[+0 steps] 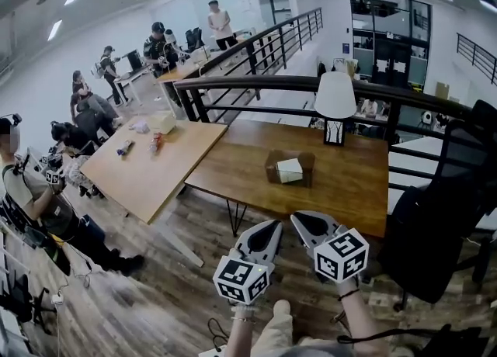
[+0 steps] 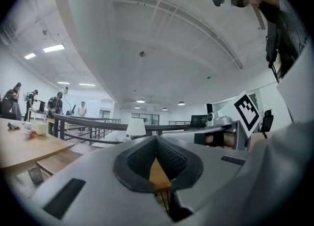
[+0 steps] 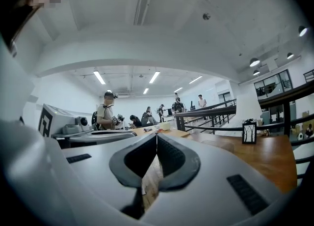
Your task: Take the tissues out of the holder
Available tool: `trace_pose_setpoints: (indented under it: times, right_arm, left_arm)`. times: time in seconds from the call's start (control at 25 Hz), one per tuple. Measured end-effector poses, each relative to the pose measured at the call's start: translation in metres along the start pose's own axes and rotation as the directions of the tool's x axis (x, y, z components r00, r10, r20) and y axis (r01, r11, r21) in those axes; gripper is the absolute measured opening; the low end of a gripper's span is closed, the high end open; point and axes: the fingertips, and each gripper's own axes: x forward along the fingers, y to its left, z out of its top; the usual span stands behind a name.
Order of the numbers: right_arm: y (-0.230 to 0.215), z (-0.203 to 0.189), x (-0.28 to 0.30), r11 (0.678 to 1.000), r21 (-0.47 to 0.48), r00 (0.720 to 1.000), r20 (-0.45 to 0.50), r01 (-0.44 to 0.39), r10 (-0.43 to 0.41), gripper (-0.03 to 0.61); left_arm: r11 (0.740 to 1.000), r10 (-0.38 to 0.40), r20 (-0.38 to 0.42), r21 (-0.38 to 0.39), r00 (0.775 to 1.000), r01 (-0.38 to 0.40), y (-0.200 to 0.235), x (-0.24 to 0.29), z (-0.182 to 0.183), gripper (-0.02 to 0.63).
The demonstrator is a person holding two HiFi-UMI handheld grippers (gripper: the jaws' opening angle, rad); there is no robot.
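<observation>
1. Both pairs of jaws are pressed together at the tips. The left gripper point(image 2: 156, 139) and the right gripper point(image 3: 156, 135) pinch nothing, and only wood shows through the small gap below each pair of tips.
2. In the head view the two grippers hang side by side, close but apart, just short of the near edge of the desk point(image 1: 233, 165) and over the plank floor.
3. The tissue holder point(image 1: 271, 168) is a dark brown box standing about the middle of the desk, well apart from both grippers. White tissues point(image 1: 290, 170) sit in its open top.
4. A lamp point(image 1: 335, 107) with a white shade stands at the desk's far edge, toward the right corner.
5. A paler table point(image 1: 147, 165) meets the desk's left edge, and a black chair point(image 1: 446, 216) stands off its right edge.
</observation>
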Motion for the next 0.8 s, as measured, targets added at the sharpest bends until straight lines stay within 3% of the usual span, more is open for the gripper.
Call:
trace_pose_setpoints:
  times: [0.4,0.8]
  right_arm:
    - [-0.046,0.025,0.087,1.000,-0.019,1.000,0.023,0.009,-0.009,0.012]
    - [-0.093,0.028,0.119,0.994,0.005,0.993,0.022,0.113,-0.113,0.012]
  left_arm:
    - [0.999,-0.042,0.010,0.027,0.999,0.042,0.084,0.060,0.013,0.008]
    - [0.990,-0.141,-0.006,0.024,0.990,0.141,0.116,0.109,0.016,0.008]
